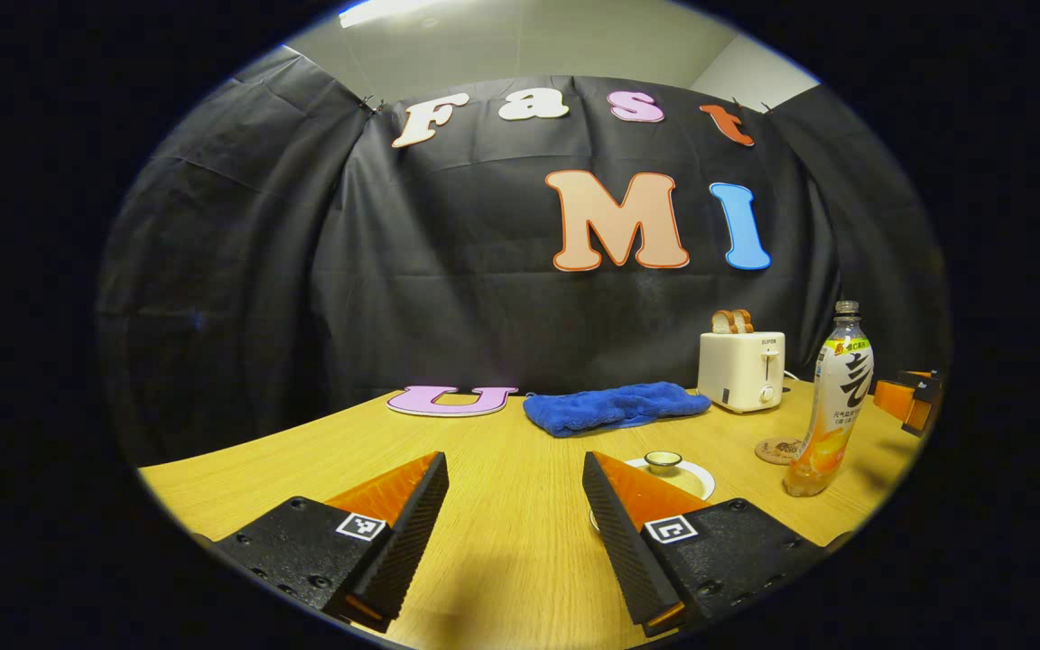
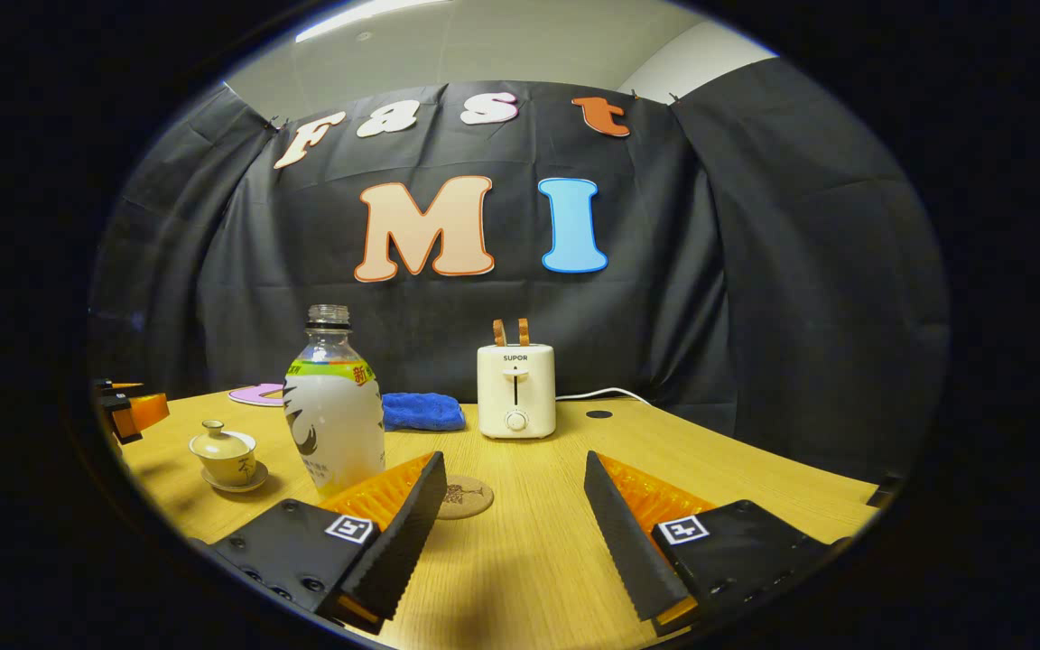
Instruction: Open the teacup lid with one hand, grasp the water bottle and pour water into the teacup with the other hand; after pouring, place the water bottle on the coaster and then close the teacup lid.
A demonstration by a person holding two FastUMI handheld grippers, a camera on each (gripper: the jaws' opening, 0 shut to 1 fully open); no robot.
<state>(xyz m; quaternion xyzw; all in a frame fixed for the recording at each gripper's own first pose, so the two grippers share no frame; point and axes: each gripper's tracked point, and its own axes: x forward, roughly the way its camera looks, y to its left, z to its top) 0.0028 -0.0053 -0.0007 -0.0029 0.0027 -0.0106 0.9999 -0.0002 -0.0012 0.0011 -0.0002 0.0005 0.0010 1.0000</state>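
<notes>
Nothing is done: the lid [image 2: 222, 440] sits on the teacup [image 2: 226, 466], bottle [image 2: 333, 417] untouched beside the coaster [image 2: 465, 496]; left hand-held gripper [image 1: 515, 533] and right hand-held gripper [image 2: 513, 533] both spread.

We see a pale wooden table [image 1: 502, 542] reaching back to the black cloth wall. On it, near the far edge, stands a cream two-slot toaster [image 1: 742, 370] with two browned slices of bread [image 1: 732, 321] upright in its slots. In the right gripper view we make out a white power cord [image 2: 601, 394] trailing from it. Just beside the toaster lies a crumpled blue towel [image 1: 615, 406].
</notes>
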